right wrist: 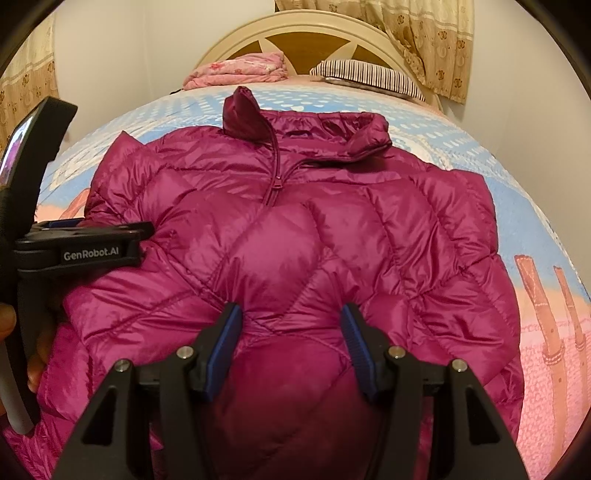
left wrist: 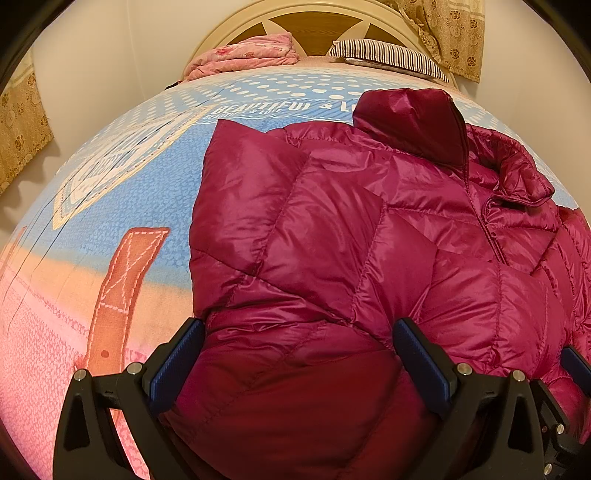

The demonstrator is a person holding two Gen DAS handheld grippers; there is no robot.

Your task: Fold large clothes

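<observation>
A magenta quilted puffer jacket (left wrist: 332, 236) lies front up on the bed, collar toward the headboard, zipper partly closed; it also shows in the right wrist view (right wrist: 295, 229). Both sleeves look folded in over the body. My left gripper (left wrist: 299, 354) is open, its blue-padded fingers (left wrist: 177, 362) spread over the jacket's lower left part, holding nothing. My right gripper (right wrist: 291, 343) is open over the jacket's lower middle, with puffed fabric between the fingers (right wrist: 356, 347) but not pinched. The left gripper's body (right wrist: 81, 243) shows at the left of the right wrist view.
The bed has a blue, white and pink printed sheet (left wrist: 122, 206). A folded pink blanket (left wrist: 243, 55) and a striped pillow (left wrist: 388, 55) lie by the cream headboard (right wrist: 314, 33). Patterned curtains (left wrist: 454, 33) hang at the right and left.
</observation>
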